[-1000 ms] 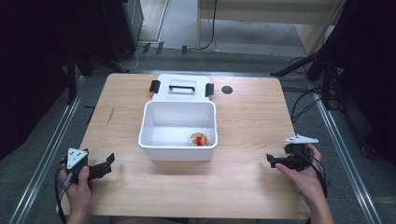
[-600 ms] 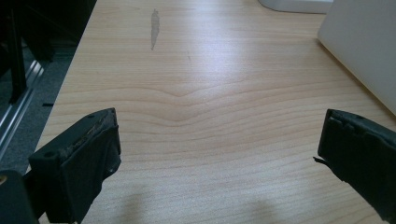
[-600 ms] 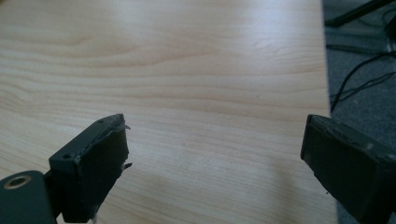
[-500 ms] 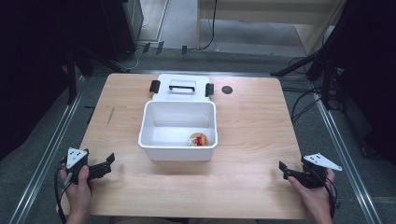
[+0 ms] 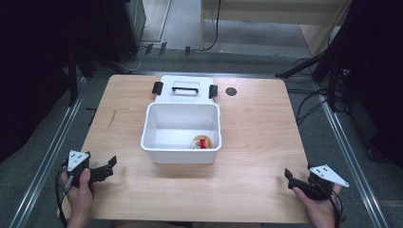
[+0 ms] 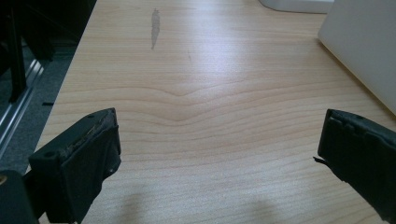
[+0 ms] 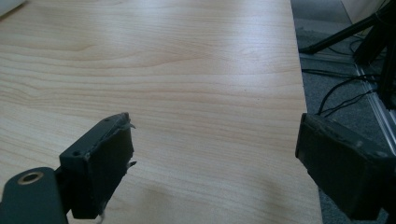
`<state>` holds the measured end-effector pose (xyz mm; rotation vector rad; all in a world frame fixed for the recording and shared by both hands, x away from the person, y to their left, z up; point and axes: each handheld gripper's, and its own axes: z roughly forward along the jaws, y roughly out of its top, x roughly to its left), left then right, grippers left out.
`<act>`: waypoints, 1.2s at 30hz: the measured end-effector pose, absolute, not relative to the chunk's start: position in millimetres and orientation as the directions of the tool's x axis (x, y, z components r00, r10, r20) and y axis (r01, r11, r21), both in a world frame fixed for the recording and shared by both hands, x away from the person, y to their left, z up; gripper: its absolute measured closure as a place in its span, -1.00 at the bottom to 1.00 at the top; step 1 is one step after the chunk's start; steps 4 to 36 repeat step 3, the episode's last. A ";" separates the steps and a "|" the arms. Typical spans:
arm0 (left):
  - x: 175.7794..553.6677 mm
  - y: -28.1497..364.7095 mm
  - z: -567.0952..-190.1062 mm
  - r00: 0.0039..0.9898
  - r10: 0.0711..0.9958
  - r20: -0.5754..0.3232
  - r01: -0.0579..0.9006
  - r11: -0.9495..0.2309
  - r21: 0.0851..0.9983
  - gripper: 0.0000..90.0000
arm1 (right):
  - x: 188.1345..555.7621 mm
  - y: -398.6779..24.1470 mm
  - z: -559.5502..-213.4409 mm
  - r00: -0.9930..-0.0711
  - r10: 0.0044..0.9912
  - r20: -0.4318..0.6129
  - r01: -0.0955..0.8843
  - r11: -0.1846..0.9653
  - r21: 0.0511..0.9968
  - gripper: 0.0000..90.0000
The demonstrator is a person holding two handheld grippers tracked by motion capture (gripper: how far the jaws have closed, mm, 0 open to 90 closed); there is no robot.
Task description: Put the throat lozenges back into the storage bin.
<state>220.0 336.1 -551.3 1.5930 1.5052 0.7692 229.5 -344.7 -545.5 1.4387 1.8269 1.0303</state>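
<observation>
Presently both grippers rest at the near edge of the wooden table (image 5: 256, 142), with nothing between the jaws of either. Left gripper (image 5: 105, 167), at roughly 8 o'clock from the table centre, has its jaws set wide apart over bare wood; the white wall of the bin (image 6: 369, 46) shows at its 2 o'clock. Right gripper (image 5: 288, 175), at roughly 4 o'clock and close to the table's right edge, has just been closing its jaws and now stands partly open, holding nothing. Farther in, at table centre, stands the open white bin (image 5: 157, 126); a small red-and-yellow item (image 5: 201, 142) lies on its floor in the near-right corner, too small to identify. Beyond the bin, at 12 o'clock, the white lid (image 5: 184, 88) with black latches lies flat, touching or just behind the bin's far wall. Risk assessment: a reach for the small item may strike the bin's near wall and shove the light container across the wood, and the corner leaves little jaw clearance, so a pinch could slip.
</observation>
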 end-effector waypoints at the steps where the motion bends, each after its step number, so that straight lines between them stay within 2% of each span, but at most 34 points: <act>1: 220.0 336.1 -551.3 0.109 0.990 -0.091 0.507 0.023 0.862 -1.00 | 229.1 -344.0 -545.7 -0.240 0.971 0.009 0.510 0.118 0.852 -0.73; 36: 220.0 336.1 -551.3 0.109 0.990 -0.091 0.507 0.023 0.862 -1.00 | 229.0 -343.6 -545.8 -0.241 0.971 0.006 0.510 0.121 0.851 -0.73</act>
